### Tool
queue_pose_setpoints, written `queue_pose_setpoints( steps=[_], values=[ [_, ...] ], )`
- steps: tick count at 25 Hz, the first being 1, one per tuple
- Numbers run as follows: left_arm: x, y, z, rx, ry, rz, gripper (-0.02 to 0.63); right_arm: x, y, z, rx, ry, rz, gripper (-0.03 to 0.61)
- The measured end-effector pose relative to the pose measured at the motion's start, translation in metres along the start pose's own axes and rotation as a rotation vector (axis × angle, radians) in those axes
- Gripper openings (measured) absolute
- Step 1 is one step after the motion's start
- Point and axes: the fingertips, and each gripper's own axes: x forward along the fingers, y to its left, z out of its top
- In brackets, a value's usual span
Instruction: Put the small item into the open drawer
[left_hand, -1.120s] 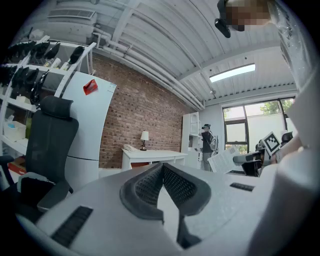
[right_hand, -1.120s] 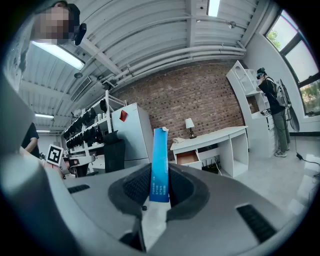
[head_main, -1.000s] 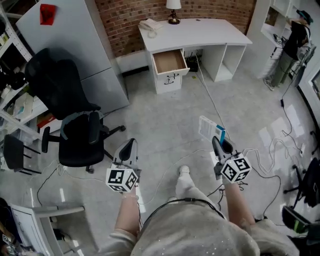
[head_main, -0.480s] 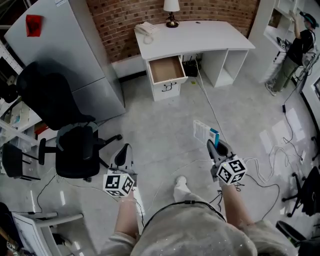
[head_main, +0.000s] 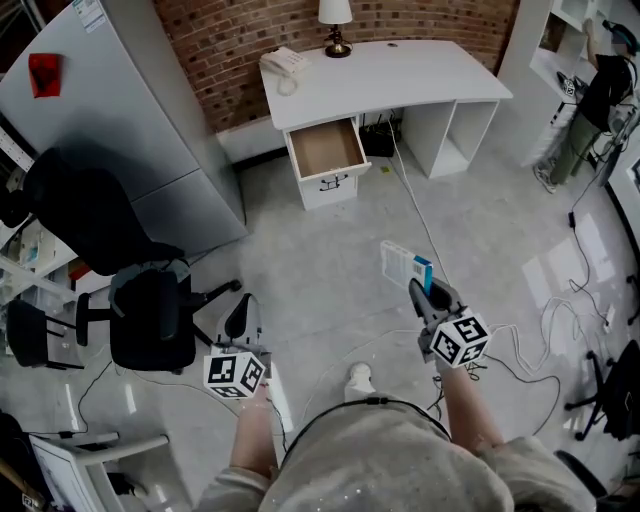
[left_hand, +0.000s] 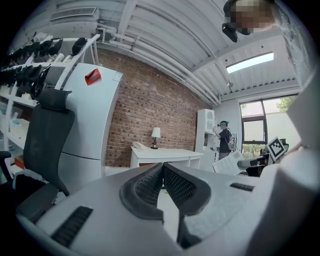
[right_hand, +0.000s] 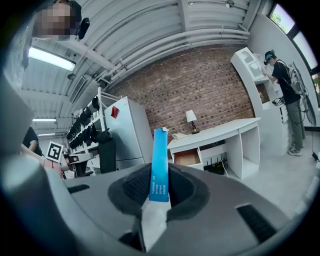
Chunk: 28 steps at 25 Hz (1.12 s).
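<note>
My right gripper (head_main: 418, 292) is shut on a small flat blue-and-white packet (head_main: 404, 268), held on edge above the grey floor. In the right gripper view the packet (right_hand: 159, 165) stands upright between the dark pads, with the open drawer (right_hand: 187, 157) far beyond it. The drawer (head_main: 325, 150) is pulled out of the white desk (head_main: 400, 75) at the brick wall, and its wooden inside looks empty. My left gripper (head_main: 240, 318) hangs at the lower left; in its own view the left gripper (left_hand: 162, 167) has its pads meeting at the tips with nothing between them.
A black office chair (head_main: 150, 315) stands to the left, below a tall grey cabinet (head_main: 130, 130). Cables (head_main: 540, 350) trail over the floor at the right. A lamp (head_main: 335, 20) and a telephone (head_main: 283, 62) sit on the desk. A person (head_main: 600, 90) stands at the right shelves.
Both grippers have been carried forward across the floor towards the desk. The open drawer now sits lower and nearer in the head view. The packet stays in the right gripper.
</note>
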Motion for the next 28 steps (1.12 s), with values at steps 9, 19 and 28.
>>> queue_pose_setpoints(
  steps=[9,19,28],
  values=[
    [0.044,-0.014,0.002,0.015,-0.010,-0.019,0.006,0.021,-0.041,0.015,0.023,-0.017,-0.004,0.074],
    [0.056,-0.005,0.005,0.020,-0.003,-0.007,0.006,0.042,-0.047,0.018,0.049,-0.019,0.020,0.075],
    [0.084,0.012,-0.009,-0.004,0.027,-0.020,0.006,0.067,-0.054,0.012,0.053,0.014,0.014,0.075]
  ],
)
